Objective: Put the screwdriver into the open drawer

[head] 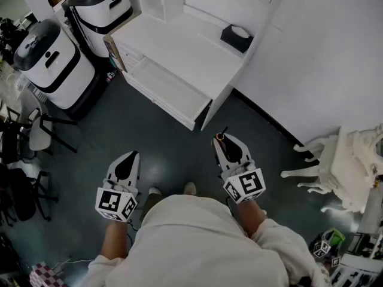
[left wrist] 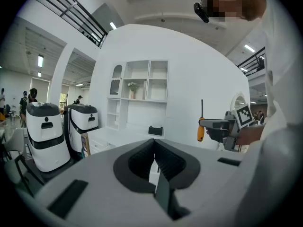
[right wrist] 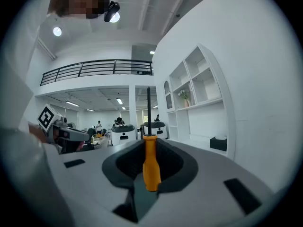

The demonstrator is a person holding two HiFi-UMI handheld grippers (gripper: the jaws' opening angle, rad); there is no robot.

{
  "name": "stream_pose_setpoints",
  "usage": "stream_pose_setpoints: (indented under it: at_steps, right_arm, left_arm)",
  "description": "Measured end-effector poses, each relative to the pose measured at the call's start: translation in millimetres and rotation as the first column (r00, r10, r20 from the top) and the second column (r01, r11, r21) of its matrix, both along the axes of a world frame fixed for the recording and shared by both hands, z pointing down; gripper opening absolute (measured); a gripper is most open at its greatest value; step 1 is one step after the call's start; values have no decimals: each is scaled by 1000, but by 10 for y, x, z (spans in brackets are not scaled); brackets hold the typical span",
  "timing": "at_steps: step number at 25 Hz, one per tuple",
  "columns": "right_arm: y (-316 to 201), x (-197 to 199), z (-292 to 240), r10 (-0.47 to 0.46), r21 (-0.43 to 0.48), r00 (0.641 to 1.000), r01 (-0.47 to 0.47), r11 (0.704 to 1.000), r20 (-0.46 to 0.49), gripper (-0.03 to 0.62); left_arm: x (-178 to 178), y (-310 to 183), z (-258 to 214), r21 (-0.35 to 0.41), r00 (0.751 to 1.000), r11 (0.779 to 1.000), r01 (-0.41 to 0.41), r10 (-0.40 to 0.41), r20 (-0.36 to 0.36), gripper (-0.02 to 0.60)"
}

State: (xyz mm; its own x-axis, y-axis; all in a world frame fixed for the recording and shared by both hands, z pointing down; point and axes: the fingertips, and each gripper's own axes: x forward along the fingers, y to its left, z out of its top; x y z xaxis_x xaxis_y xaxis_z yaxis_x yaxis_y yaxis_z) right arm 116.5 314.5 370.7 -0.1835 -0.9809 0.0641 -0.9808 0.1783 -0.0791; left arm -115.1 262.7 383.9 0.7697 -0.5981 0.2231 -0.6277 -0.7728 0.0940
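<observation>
The screwdriver (head: 221, 136) has an orange handle (right wrist: 151, 167) and a thin black shaft that points straight up. My right gripper (head: 222, 139) is shut on the handle and held level over the dark floor, short of the white desk. The left gripper view shows the same screwdriver (left wrist: 200, 128) upright at the tip of the right gripper (left wrist: 208, 125). The open drawer (head: 169, 91) juts from the desk front, ahead and to the left of both grippers. My left gripper (head: 132, 156) hangs at the left, jaws together, holding nothing.
A black tissue box (head: 236, 38) sits on the desk top (head: 191, 46). Two white-and-black robot units (head: 51, 61) stand at the left beside chairs (head: 36, 133). A white ornate chair (head: 341, 169) stands at the right, and a white wall (head: 323, 58) runs behind the desk.
</observation>
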Motion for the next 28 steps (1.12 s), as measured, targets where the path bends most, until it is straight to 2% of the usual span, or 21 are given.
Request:
stream_pose_setpoints:
  at_steps: [12,28]
  right_arm:
    - [-7,50,26,-16,-2,999,16,1000,30,75]
    - [-106,94,92,-61,-13,998,61,998,12,74]
  left_arm:
    - [62,20,26,-14,1000,1000,7,-7,2,5]
    - [23,102,84,-31,998,997,67,-67,10,5]
